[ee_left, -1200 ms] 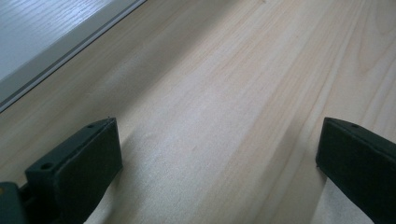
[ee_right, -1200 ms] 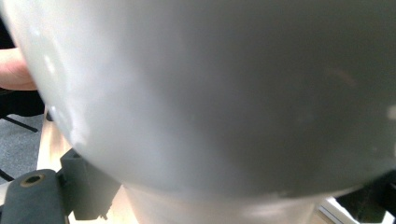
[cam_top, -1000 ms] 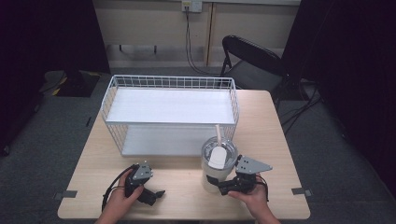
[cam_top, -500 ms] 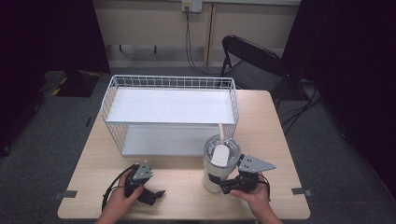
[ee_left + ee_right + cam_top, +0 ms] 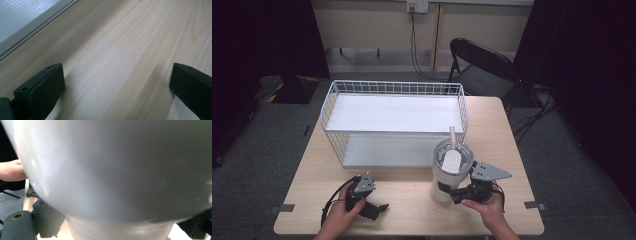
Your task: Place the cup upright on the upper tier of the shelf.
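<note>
White tumbler (image 5: 451,172) with clear lid and pale straw stands upright on the counter (image 5: 412,187), front right, just in front of the white wire basket (image 5: 394,116). Right gripper (image 5: 455,192) pinches its lower body, jaws on either side; its view is mostly blurred grey-white tumbler wall. Left gripper (image 5: 379,209) rests on bare wood front left, jaws spread wide, holding nothing.

A white wire basket (image 5: 394,100), a white tumbler (image 5: 447,182) and pale wood-grained table (image 5: 507,145) are seen; black grippers at 6 o'clock.
</note>
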A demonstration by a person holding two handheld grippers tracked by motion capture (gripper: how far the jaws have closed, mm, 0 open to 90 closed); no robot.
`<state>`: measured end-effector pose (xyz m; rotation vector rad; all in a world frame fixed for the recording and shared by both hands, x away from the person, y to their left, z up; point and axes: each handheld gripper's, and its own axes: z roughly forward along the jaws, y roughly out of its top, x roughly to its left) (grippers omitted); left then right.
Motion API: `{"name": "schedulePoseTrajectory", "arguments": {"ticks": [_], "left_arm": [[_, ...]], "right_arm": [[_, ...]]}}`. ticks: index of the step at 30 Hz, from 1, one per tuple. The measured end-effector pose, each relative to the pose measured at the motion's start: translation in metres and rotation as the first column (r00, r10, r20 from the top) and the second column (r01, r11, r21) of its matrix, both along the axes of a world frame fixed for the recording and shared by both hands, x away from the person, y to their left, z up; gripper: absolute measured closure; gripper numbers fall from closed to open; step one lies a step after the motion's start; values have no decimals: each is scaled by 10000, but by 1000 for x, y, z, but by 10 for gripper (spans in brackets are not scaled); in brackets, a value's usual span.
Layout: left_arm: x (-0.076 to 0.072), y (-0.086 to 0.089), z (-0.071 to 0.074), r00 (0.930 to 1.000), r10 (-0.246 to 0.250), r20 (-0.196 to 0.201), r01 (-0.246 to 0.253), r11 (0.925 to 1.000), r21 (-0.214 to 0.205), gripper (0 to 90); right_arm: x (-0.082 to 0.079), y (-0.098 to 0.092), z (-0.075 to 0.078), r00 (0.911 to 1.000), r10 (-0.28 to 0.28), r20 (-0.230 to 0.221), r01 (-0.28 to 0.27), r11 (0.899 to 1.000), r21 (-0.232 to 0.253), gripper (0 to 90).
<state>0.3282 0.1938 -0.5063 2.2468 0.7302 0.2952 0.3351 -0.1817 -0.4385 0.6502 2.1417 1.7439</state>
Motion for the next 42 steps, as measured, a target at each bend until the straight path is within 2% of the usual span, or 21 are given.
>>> {"name": "schedulePoseTrajectory", "arguments": {"ticks": [10, 29, 36, 42], "left_arm": [[0, 0, 0, 10000, -1, 1, 1, 10000, 2, 0], [0, 0, 0, 10000, -1, 4, 1, 10000, 2, 0], [0, 0, 0, 10000, -1, 3, 1, 10000, -1, 0], [0, 0, 0, 10000, 1, 3, -1, 10000, -2, 0]], "right_arm": [[3, 1, 16, 10000, -13, 23, 14, 9999, -156, 104], [10, 2, 47, 10000, -6, -23, 6, 10000, 62, 104], [14, 5, 62, 9998, -9, -173, 13, 9997, 259, 105], [16, 6, 72, 9998, -26, -174, 27, 10000, 84, 104]]}}
